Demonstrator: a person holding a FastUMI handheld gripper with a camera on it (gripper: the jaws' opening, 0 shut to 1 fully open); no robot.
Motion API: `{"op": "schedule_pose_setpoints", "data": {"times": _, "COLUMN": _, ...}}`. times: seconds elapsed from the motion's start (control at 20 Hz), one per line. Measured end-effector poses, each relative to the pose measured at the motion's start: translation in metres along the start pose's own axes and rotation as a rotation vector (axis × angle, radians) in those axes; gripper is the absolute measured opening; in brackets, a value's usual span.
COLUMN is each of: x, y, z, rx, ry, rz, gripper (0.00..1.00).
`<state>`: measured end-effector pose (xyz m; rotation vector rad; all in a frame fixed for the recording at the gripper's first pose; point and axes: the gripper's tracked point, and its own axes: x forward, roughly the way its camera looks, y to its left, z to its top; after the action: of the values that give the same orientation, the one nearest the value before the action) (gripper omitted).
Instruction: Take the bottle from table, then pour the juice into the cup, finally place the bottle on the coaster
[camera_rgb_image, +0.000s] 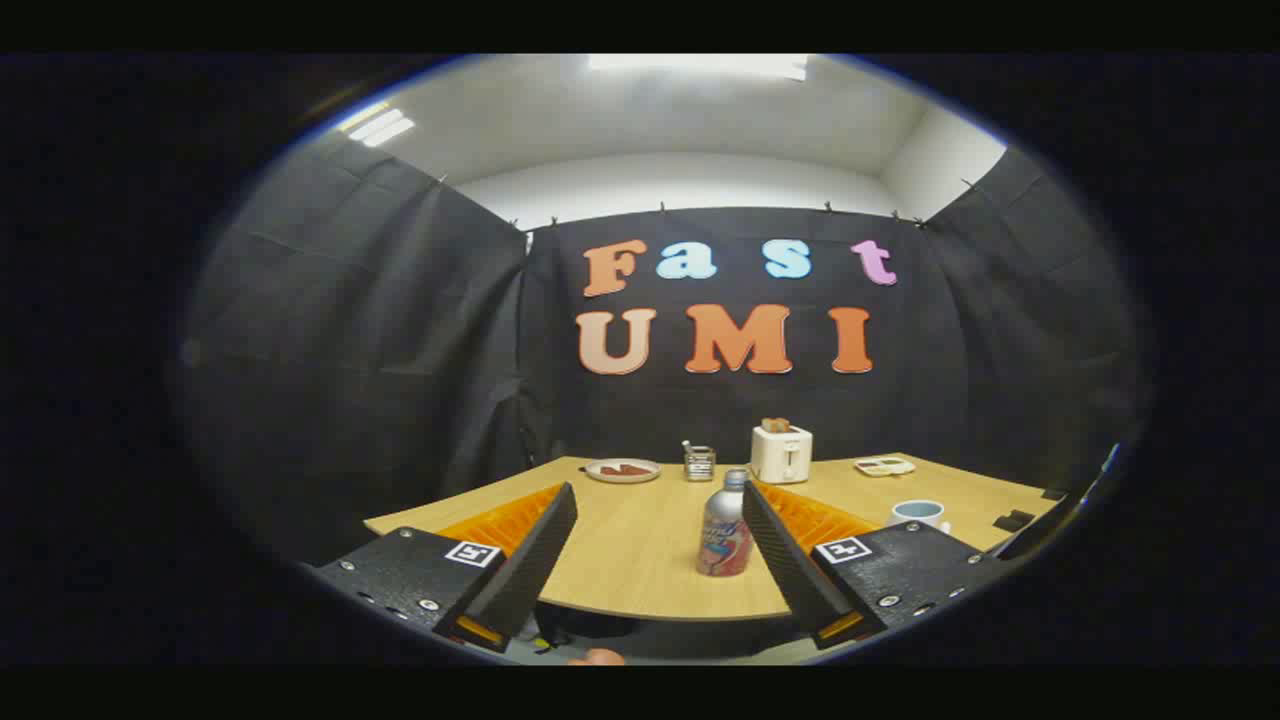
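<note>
Each side of the gripper (658, 488) has a small white square (472, 553) with a black pattern on it, not a word. Its fingers are spread wide. The bottle (725, 535) label is too small to read.

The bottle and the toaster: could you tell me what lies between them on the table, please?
In the gripper view, only bare table lies between the bottle and the toaster. The open gripper holds nothing.

Silver capped bottle (726, 535) upright on table, white cup (919, 513) well right, upright
</note>
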<state>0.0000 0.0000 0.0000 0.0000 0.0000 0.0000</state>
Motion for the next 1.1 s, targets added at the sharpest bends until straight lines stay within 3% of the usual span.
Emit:
{"op": "schedule_pose_setpoints", "data": {"times": 0.1, "x": 0.003, "y": 0.009, "z": -0.011, "rx": -0.021, "ry": 0.029, "rz": 0.008, "gripper": 0.98}}
{"op": "schedule_pose_setpoints", "data": {"times": 0.3, "x": 0.017, "y": -0.025, "z": -0.026, "rx": -0.131, "ry": 0.068, "rz": -0.095, "gripper": 0.99}}
{"op": "schedule_pose_setpoints", "data": {"times": 0.55, "x": 0.042, "y": -0.051, "z": -0.033, "rx": -0.05, "ry": 0.09, "rz": -0.158, "gripper": 0.99}}
{"op": "schedule_pose_setpoints", "data": {"times": 0.75, "x": 0.061, "y": -0.06, "z": -0.045, "rx": 0.038, "ry": 0.112, "rz": -0.151, "gripper": 0.98}}
{"op": "schedule_pose_setpoints", "data": {"times": 1.1, "x": 0.082, "y": -0.087, "z": -0.066, "rx": 0.02, "ry": 0.164, "rz": -0.219, "gripper": 0.98}}
